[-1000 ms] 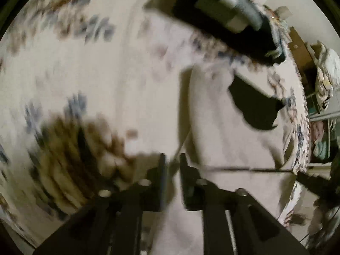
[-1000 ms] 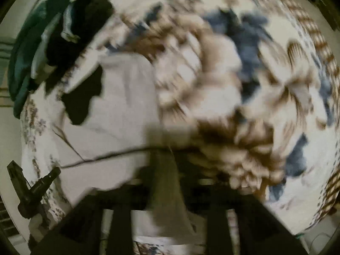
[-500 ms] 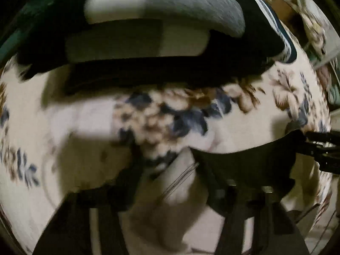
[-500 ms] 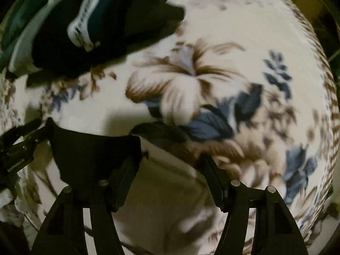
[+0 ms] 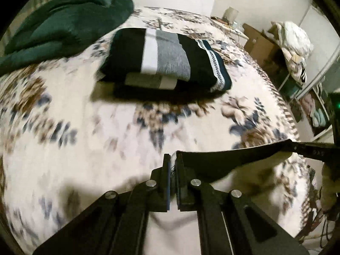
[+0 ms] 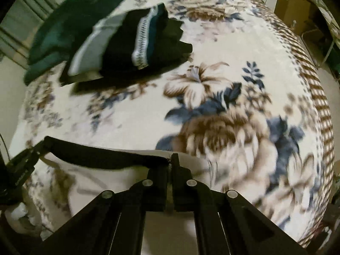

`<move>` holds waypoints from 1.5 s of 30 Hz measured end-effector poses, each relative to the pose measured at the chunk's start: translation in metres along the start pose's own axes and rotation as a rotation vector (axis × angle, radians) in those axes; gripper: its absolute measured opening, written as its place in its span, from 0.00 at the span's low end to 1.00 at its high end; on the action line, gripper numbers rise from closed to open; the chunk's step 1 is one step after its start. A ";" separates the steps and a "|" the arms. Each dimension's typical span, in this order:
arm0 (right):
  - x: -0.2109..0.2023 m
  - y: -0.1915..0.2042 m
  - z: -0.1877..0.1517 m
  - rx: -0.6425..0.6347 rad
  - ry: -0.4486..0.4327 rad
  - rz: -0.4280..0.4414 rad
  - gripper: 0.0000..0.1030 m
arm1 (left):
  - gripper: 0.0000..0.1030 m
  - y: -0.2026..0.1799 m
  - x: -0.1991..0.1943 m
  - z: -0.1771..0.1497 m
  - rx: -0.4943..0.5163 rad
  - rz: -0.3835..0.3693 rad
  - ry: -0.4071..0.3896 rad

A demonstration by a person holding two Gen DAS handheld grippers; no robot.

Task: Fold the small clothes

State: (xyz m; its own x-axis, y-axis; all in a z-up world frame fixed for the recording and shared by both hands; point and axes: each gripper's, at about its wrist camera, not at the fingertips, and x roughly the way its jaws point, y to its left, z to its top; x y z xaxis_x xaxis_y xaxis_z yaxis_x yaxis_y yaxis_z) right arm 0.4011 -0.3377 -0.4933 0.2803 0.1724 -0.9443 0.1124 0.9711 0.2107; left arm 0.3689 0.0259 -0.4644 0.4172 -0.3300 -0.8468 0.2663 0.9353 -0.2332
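Both hand-held grippers have risen since half a second ago — the folded pile now sits well ahead of them on the floral bed cover. Left hand-held gripper and right hand-held gripper each pinch a top corner of the cream garment, jaws nearly closed on cloth — its dark collar band stretches between them.
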 end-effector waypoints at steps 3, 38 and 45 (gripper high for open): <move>-0.023 0.008 -0.056 -0.012 0.002 0.019 0.03 | 0.02 -0.002 -0.026 -0.041 -0.056 -0.004 0.005; 0.038 -0.126 -0.130 0.626 0.167 0.329 0.08 | 0.08 0.044 0.060 -0.087 -0.389 -0.098 0.198; 0.044 -0.142 -0.130 0.649 0.145 0.215 0.05 | 0.09 0.079 0.056 -0.108 -0.469 -0.155 0.225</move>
State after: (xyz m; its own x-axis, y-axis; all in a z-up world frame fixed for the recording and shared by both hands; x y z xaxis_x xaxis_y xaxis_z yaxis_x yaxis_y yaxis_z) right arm 0.2735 -0.4462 -0.5978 0.2351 0.4139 -0.8794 0.6279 0.6260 0.4625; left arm 0.3191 0.0949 -0.5818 0.1938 -0.4810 -0.8551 -0.1282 0.8517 -0.5081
